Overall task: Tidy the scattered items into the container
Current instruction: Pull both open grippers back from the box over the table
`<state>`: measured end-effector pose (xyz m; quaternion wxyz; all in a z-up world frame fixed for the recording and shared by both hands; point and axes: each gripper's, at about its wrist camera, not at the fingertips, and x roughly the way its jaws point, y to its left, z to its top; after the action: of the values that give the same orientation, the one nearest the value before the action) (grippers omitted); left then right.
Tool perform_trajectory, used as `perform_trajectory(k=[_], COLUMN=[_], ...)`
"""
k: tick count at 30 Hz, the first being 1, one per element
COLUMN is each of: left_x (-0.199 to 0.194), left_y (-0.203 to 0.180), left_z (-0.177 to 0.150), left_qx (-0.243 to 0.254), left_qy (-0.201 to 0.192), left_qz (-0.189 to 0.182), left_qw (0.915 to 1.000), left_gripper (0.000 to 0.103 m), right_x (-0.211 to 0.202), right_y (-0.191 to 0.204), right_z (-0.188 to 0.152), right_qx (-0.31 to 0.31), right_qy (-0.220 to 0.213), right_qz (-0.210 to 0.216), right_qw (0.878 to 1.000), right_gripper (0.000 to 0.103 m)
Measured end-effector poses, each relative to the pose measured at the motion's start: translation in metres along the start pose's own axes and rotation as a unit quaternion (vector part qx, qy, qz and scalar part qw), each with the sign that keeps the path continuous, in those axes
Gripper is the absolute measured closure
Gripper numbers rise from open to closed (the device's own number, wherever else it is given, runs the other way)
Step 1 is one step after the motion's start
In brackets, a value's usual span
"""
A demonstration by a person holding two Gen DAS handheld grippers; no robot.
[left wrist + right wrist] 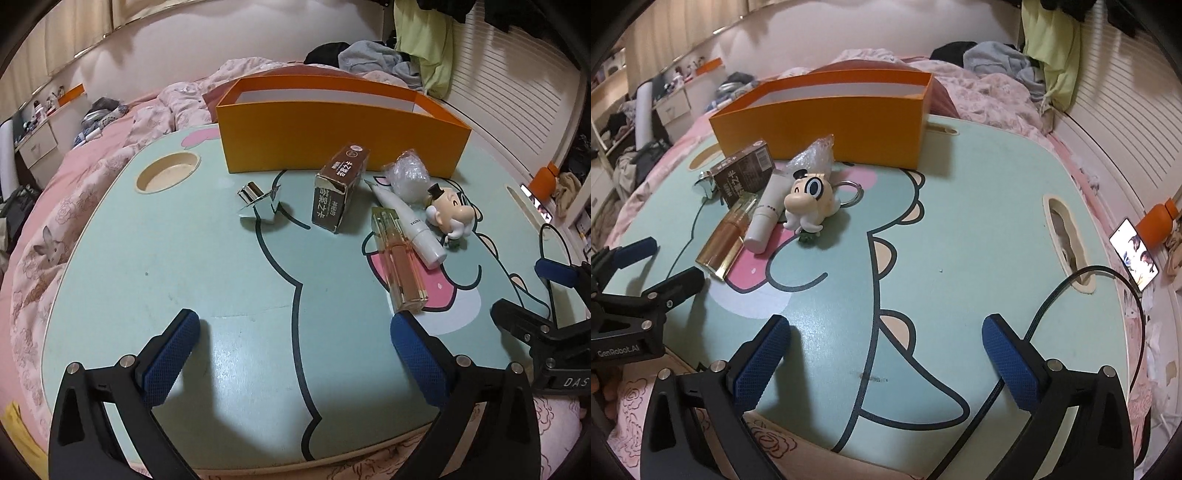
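Left tool point(295, 332) spread wide, nothing between its blue pads, low over the near edge of the mint-green cartoon tabletop point(184, 266). Right tool point(886, 332) likewise released and empty, over the tabletop's near right side. Orange container point(332, 144) stands upright at the far edge. Scattered in front of it: brown carton point(338, 188) lying flat, silver cap piece point(256, 201) to its left, crumpled clear wrap point(408, 175) against the container's front wall, white tube point(410, 225) touching a clear amber bottle point(400, 269), cartoon figurine keychain point(448, 212) just beside the tube. Black cable point(1071, 288) runs across the tabletop's right side.
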<state>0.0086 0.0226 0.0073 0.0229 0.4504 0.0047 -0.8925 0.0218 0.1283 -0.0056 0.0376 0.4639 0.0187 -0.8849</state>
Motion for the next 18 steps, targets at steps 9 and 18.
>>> perform_trajectory(k=[9, 18], left_x=[0.0005, 0.0003], left_y=[0.0005, 0.0005], left_z=[0.0000, -0.0001], left_qx=[0.000, 0.000], left_qy=[-0.001, 0.000], left_qz=[-0.001, -0.001], left_qw=[1.0000, 1.0000], left_gripper=[0.000, 0.000], right_x=[0.0006, 0.0016], right_y=[0.0016, 0.0018], right_z=[0.0003, 0.0009], right_qx=[-0.001, -0.003], right_qy=[0.000, 0.003], right_qz=[0.000, 0.003], right_qw=[1.000, 1.000], right_gripper=[0.000, 0.000])
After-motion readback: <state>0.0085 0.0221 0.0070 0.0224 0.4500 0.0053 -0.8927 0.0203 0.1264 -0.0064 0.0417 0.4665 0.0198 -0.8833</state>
